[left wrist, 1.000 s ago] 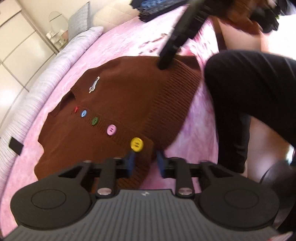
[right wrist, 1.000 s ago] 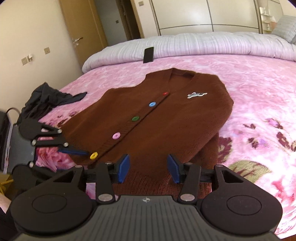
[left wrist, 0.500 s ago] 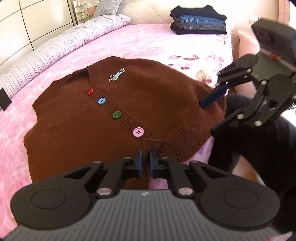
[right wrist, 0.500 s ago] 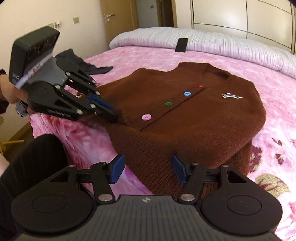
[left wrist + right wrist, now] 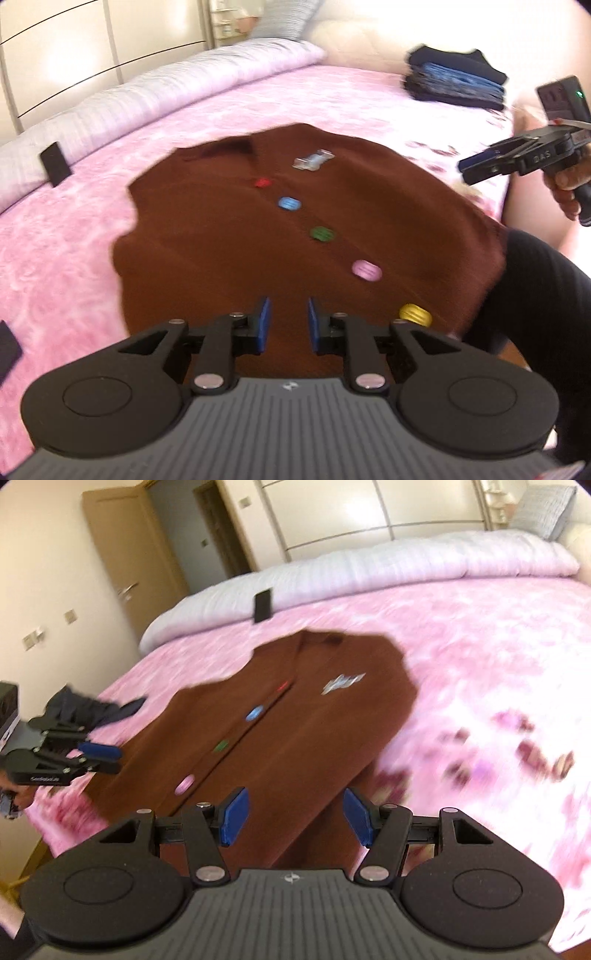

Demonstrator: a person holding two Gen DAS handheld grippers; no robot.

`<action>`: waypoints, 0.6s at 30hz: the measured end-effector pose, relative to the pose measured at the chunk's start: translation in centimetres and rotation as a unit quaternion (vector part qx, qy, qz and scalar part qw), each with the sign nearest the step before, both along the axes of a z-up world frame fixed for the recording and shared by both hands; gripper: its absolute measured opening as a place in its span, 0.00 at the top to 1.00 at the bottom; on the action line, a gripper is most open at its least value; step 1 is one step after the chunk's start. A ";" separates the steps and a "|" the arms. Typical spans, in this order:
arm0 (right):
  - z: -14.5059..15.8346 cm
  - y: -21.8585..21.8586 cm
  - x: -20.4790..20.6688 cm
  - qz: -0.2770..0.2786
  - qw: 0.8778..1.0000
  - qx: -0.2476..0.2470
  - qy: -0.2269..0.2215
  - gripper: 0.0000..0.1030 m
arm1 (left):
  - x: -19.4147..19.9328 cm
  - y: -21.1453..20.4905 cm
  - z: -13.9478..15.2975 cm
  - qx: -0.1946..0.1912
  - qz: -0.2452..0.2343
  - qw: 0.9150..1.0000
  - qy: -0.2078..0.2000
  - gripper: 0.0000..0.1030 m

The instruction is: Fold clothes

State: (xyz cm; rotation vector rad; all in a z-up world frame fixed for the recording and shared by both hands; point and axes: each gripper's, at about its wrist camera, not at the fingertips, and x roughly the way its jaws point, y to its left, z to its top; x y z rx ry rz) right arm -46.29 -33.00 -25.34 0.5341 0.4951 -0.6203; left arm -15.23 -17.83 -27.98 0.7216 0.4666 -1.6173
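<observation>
**Cardigan laid flat, both grippers clear of it**

Nearest the left wrist camera, the left gripper (image 5: 287,325) hangs over the hem of the brown knitted cardigan with a row of coloured buttons (image 5: 229,236). Its jaws have just been opening and stand at a narrow gap with nothing between them. The right gripper (image 5: 293,821) has its blue pads set wide, also empty, above the hem at the garment's other side. The cardigan lies spread front-up on the pink floral bedspread (image 5: 66,266), collar towards twelve o'clock.

Risks, as I judge them: the hem sits close to the bed edge, so a one-sided pull could drag the knit off towards the person's dark trouser leg (image 5: 535,295). A narrow pinch might catch only the top layer, so the fold goes crooked. Both views are blurred, so exact clearances are uncertain.

Farther off, a folded stack of dark and blue clothes (image 5: 454,83) sits at one o'clock, a pale striped bolster (image 5: 147,96) runs along the far side, a dark crumpled garment (image 5: 92,709) lies at nine o'clock in the right view, and cream wardrobe doors (image 5: 369,509) and a wooden door (image 5: 125,561) stand beyond.
</observation>
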 end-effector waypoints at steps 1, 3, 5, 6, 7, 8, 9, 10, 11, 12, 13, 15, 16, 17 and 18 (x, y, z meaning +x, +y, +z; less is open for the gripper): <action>0.1 -1.4 0.2 -0.006 1.000 -0.003 0.002 0.41 | 1.0 -0.9 0.1 -0.003 0.010 1.000 -0.002 0.81; 0.2 -4.5 0.9 -0.016 1.000 -0.005 0.003 0.41 | 3.0 -2.9 0.4 -0.009 0.032 0.999 -0.004 0.80; 0.3 -7.7 1.7 -0.020 1.000 -0.003 0.003 0.41 | 5.6 -5.6 0.6 -0.012 0.053 0.999 -0.002 0.80; 0.4 -9.3 2.3 -0.022 1.000 -0.002 0.005 0.41 | 6.8 -7.0 0.8 -0.013 0.062 0.998 0.000 0.80; 0.4 -10.9 3.0 -0.021 1.000 -0.003 0.009 0.41 | 8.0 -8.4 0.8 -0.014 0.070 0.997 0.001 0.79; 0.4 -12.5 3.7 -0.020 1.000 -0.003 0.015 0.41 | 9.2 -10.0 0.9 -0.015 0.076 0.997 0.002 0.77; 0.3 -14.3 4.5 -0.016 1.000 -0.001 0.019 0.41 | 10.3 -11.7 0.8 -0.015 0.080 0.997 0.003 0.76; 0.2 -16.1 5.3 -0.011 1.000 0.003 0.023 0.41 | 11.4 -13.6 0.7 -0.014 0.081 0.997 0.004 0.73; 0.1 -17.9 6.2 -0.006 1.000 0.004 0.028 0.41 | 12.5 -15.5 0.6 -0.013 0.082 0.997 0.005 0.72; 0.0 -19.6 7.1 0.000 0.999 0.004 0.035 0.41 | 13.4 -17.5 0.3 -0.010 0.082 0.997 0.003 0.72; -0.2 -21.2 8.1 0.008 0.999 0.005 0.040 0.41 | 14.3 -19.5 -0.1 -0.006 0.081 0.997 -0.001 0.71; -0.8 -24.4 10.1 0.023 0.999 0.009 0.048 0.41 | 15.5 -23.1 -1.1 0.001 0.077 0.997 -0.011 0.71; -1.3 -25.8 10.9 0.025 0.998 0.016 0.050 0.41 | 16.1 -25.0 -1.6 0.005 0.076 0.997 -0.019 0.70; -1.8 -27.5 11.7 0.023 0.998 0.025 0.047 0.41 | 16.5 -26.7 -2.2 0.008 0.074 0.997 -0.026 0.70; -2.2 -29.0 12.3 0.021 0.998 0.035 0.043 0.41 | 16.9 -28.1 -2.8 0.011 0.071 0.997 -0.033 0.70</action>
